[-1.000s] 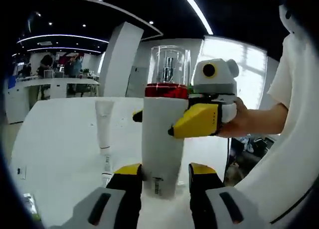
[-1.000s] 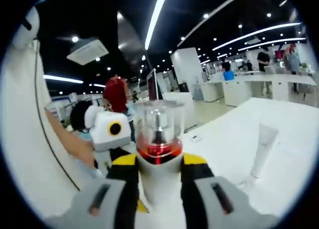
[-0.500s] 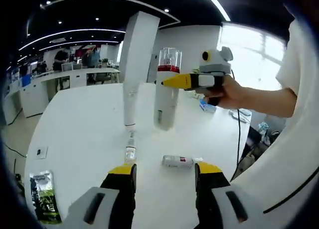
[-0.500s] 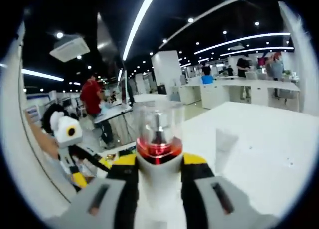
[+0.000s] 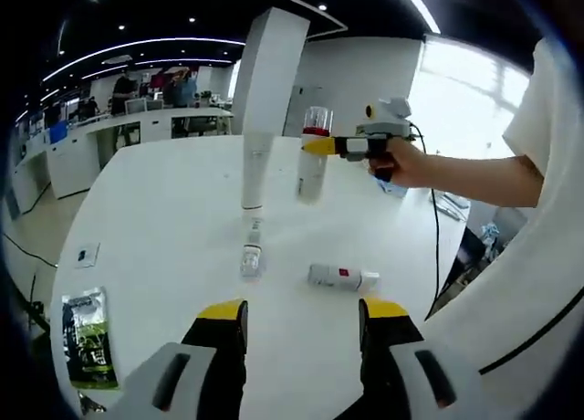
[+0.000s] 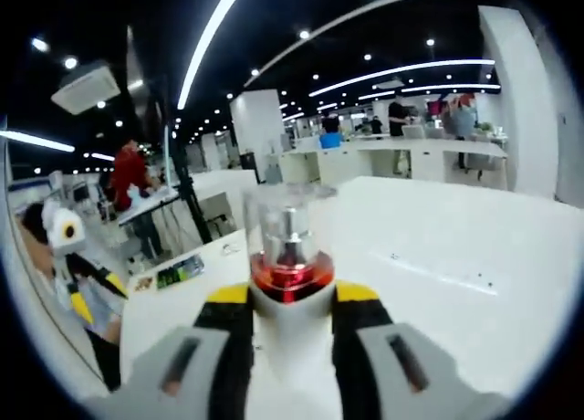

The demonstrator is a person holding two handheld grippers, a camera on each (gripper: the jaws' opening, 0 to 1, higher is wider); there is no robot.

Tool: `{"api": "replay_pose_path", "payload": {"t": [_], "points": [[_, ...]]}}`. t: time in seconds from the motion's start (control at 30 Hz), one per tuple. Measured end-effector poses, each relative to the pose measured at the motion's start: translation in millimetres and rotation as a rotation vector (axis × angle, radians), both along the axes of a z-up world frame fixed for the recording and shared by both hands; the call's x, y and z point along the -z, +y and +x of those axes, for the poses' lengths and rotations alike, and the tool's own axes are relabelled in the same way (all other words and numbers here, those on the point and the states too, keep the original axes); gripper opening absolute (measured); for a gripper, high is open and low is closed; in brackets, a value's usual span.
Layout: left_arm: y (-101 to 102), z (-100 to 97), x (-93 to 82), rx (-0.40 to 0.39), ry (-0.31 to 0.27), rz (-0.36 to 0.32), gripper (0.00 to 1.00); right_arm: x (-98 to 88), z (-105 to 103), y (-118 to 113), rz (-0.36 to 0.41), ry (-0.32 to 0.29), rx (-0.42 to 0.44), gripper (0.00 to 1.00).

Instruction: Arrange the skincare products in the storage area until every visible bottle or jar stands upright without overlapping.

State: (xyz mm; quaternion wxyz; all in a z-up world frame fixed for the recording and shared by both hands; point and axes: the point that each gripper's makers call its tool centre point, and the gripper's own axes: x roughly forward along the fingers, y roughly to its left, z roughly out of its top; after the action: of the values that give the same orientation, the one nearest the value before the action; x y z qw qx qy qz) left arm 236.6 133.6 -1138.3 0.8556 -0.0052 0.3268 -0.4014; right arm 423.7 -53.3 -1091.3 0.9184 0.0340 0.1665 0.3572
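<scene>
The right hand-held gripper (image 5: pixel 321 146) has its yellow jaws closed on the pump bottle (image 5: pixel 311 163), just under the red collar and clear cap, and the bottle hangs upright, clear of the worktop (image 5: pixel 164 219). To set it down well I would lower it straight, keeping it vertical, onto a bare patch just beside the tube (image 5: pixel 255 172) but not touching it, and open the jaws only once the base sits flat (a bottle this tall and narrow tips easily if let go at a slant). The spot should also stay apart from the two small bottles lying on their sides nearer than the tube, since those look to need standing up next.

In the right gripper view the same grip shows close up: the right hand-held gripper (image 6: pixel 290 303) pinches the bottle's shoulder from both sides. The person's hand (image 5: pixel 399 162) holds that gripper level, forearm reaching in from the right, at about the height of the tube's top.

The left hand-held gripper (image 5: pixel 301 333) is open and holds nothing, low over the near worktop, aimed toward the small lying bottle (image 5: pixel 251 257) below the tube; the second lying bottle (image 5: pixel 341 278) rests to the right of that one. A green packet (image 5: pixel 88 336) lies well away to the tube's near left.
</scene>
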Motion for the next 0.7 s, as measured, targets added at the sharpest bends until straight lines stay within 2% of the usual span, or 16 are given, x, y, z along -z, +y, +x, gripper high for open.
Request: {"api": "replay_pose_path", "payload": {"t": [0.23, 0.7], "points": [[-4.6, 1.1, -1.6, 0.010, -0.004, -0.004, 0.50, 20.2, 12.1, -12.6, -0.017, 0.039, 0.037, 0.30], [-11.6, 0.6, 6.9, 0.040, 0.018, 0.010, 0.49, 42.5, 33.5, -30.9, -0.099, 0.008, 0.047, 0.29]]}}
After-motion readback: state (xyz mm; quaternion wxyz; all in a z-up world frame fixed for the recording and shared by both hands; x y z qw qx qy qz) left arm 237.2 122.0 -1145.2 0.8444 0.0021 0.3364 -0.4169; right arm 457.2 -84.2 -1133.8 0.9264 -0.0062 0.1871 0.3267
